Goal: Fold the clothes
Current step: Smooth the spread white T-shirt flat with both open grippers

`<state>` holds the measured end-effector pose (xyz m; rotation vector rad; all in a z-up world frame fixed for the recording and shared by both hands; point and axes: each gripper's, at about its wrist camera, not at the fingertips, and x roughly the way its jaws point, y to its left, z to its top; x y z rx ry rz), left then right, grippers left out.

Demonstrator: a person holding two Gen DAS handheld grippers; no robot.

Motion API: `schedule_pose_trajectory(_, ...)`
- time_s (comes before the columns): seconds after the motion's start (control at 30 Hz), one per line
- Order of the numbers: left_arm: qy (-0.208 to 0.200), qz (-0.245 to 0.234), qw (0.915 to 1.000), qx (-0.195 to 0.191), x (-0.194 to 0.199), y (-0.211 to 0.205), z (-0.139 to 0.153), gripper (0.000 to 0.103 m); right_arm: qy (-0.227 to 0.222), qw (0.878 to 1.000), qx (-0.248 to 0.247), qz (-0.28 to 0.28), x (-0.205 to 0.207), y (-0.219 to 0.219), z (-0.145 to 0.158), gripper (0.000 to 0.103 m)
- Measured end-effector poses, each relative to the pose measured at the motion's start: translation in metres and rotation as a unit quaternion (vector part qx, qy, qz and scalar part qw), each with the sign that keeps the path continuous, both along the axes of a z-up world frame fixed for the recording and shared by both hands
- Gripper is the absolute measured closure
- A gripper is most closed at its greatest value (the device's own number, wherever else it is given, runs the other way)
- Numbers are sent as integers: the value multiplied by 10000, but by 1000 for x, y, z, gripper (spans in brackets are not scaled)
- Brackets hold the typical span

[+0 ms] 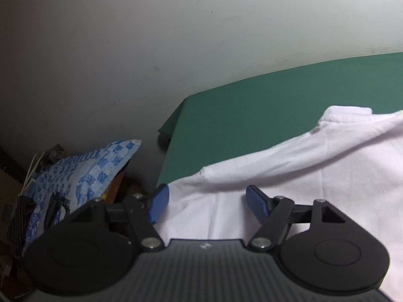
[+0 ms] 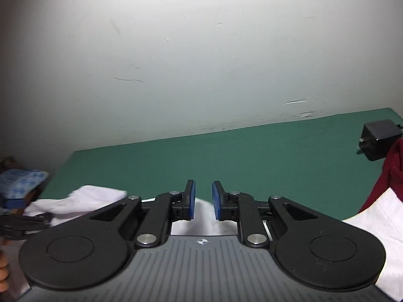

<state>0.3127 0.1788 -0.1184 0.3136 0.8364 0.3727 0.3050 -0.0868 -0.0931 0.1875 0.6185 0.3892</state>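
Tongs, left: left gripper (image 1: pixel 205 201) is hovering low over the shirt with its blue pads (image 1: pixel 158 205) spread wide; cloth is showing in the gap, but neither pad is visibly pinching it.
Tongs, right: right gripper (image 2: pixel 203 200) is standing with only a narrow gap between its pads; a peak of white cloth is rising in that gap. Whether the pads are actually biting it I cannot tell.
Table: green table (image 1: pixel 252 105) is stretching ahead of both tongs to the wall.
Shirt, position: white T-shirt (image 1: pixel 314 166) is lying on the green surface directly beneath and ahead of the left tongs, running off to their right; its ribbed collar (image 1: pixel 335 118) is sitting ahead-right of them.
Shirt, handling (judgement): appearing light, soft and limp; likely sagging and wrinkling wherever it is unsupported, and unlikely to slip from rubbery pads or be harmed by them.
Grip site (judgement): shoulder seam (image 1: pixel 204 173) just ahead of the left pads is looking doubled and firmer, so a better hold than single-layer cloth.
Dark red garment (image 2: pixel 388 173): lying right of the right tongs.
Patterned blue bag (image 1: pixel 83 173): sitting left of the left tongs, off the table.
Black charger (image 2: pixel 377 141): resting ahead-right of the right tongs.
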Motion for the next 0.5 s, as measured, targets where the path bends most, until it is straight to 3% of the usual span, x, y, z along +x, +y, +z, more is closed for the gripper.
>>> schedule_pose_trajectory(0.07,-135,-247,9996,-77,-33,3,9,30,-294,9990,-215,252,-42,-9,13,87)
schedule_pose_trajectory(0.17,-303,-595,9973,-313,-94,9,23,30,-777,9941,-735,155,-119,-21,21,81)
schedule_pose_trajectory(0.23,-341,-719,9958,-463,-138,13,31,30,-829,9932,-813,61,-173,-36,23,24)
schedule_pose_trajectory(0.27,-346,-730,9956,-482,-160,14,33,30,-657,9951,-745,-1,-197,-43,21,16)
schedule_pose_trajectory(0.4,-376,-767,9951,-492,-248,19,43,31,-197,9965,-798,-170,-270,-57,15,24)
schedule_pose_trajectory(0.5,-324,-793,9955,-396,-307,26,44,29,37,9946,-1000,-259,-314,-60,11,24)
